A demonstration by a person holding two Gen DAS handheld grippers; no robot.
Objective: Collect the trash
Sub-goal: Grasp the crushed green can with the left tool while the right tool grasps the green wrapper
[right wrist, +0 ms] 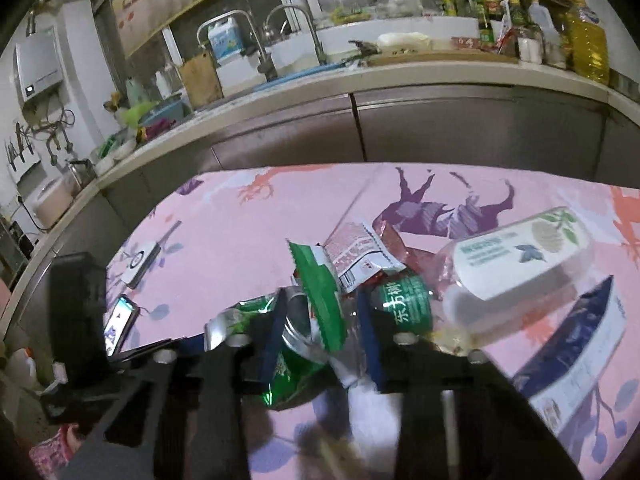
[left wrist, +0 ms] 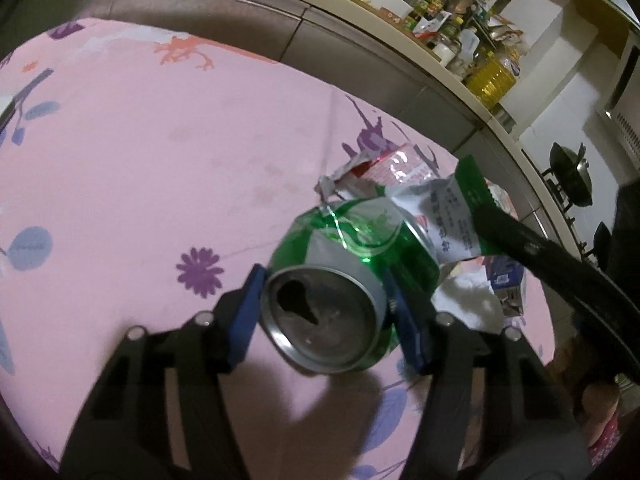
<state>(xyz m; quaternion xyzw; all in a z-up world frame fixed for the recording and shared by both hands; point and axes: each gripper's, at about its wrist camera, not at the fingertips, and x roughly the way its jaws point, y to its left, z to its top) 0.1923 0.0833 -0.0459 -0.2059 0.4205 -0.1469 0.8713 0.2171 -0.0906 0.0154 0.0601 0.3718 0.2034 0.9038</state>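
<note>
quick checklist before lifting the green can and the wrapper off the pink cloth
1. Left gripper jaws on both sides of the green can: ok.
2. Can gripped near its open top, body crushed but whole: ok.
3. Right gripper jaws closed on the green-edged wrapper: ok.
4. Wrapper free of the can: not ok, in the left wrist view it lies against the can.
5. Clear bottle clear of the right gripper: cannot tell, it sits very close.
6. A trash bin in sight to drop into: not ok, none in either view.
</note>
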